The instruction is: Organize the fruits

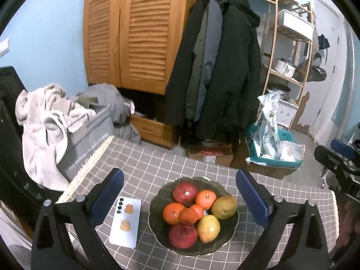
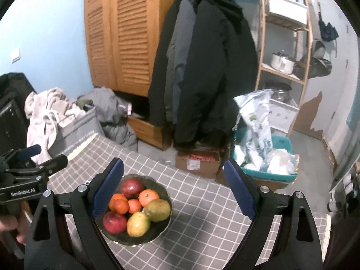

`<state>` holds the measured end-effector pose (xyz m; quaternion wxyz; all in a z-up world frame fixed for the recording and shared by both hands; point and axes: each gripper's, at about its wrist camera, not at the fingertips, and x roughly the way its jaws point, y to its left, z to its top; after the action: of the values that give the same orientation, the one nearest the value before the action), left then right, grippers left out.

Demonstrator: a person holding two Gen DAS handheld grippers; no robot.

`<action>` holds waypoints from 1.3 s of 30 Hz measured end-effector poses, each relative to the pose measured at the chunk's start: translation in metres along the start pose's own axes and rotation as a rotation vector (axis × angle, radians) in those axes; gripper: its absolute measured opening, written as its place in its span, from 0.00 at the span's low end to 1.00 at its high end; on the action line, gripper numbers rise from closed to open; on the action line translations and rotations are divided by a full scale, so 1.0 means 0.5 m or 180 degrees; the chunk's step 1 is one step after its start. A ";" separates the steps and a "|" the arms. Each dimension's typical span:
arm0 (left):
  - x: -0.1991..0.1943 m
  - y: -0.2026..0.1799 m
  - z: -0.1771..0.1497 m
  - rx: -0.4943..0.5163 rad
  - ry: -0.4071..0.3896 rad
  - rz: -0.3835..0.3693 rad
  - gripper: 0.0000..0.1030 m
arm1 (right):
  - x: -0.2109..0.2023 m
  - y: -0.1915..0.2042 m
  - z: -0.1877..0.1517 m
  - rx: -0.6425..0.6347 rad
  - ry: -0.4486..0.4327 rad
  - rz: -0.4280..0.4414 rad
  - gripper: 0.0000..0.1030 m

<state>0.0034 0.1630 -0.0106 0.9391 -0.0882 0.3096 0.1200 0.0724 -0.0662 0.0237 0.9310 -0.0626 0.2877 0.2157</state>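
While fruit (image 1: 191, 212) fills it, bowl (image 1: 157, 227) sits on table (image 1: 157, 166).

In the right wrist view the left blue finger pad (image 2: 108, 189) covers the near-left rim of the dark bowl (image 2: 165, 193) and part of an orange (image 2: 113, 199). A small orange fruit (image 1: 198, 209) at the bowl's middle lies half buried among the others. The printed line on the grey storage bin (image 1: 90, 155) beyond the tabletop's far-left edge is too blurred to read (only pale letters show). The phone (image 1: 126, 221) lies back up, its screen hidden. The hand (image 2: 11, 225) holding the left gripper is cut off by the picture's edge.
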 end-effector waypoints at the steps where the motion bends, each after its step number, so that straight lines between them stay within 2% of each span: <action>1: -0.005 -0.005 0.004 0.0023 -0.0025 -0.0003 0.98 | -0.009 -0.008 0.001 0.0022 -0.0034 -0.0036 0.87; 18: -0.048 -0.057 0.027 0.0152 -0.0204 -0.0091 0.99 | -0.091 -0.080 -0.017 0.0123 -0.0293 -0.0394 0.87; 28: -0.060 -0.090 0.030 0.0260 -0.0264 -0.0102 0.99 | -0.089 -0.105 -0.027 0.0201 -0.0261 -0.0429 0.87; 39: -0.072 -0.093 0.030 0.0250 -0.0324 -0.0113 0.99 | -0.088 -0.105 -0.030 0.0165 -0.0274 -0.0468 0.87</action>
<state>-0.0033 0.1163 0.0271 0.9584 -0.0506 0.2643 0.0954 0.0549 -0.1330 0.0356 0.9572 -0.0501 0.2475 0.1418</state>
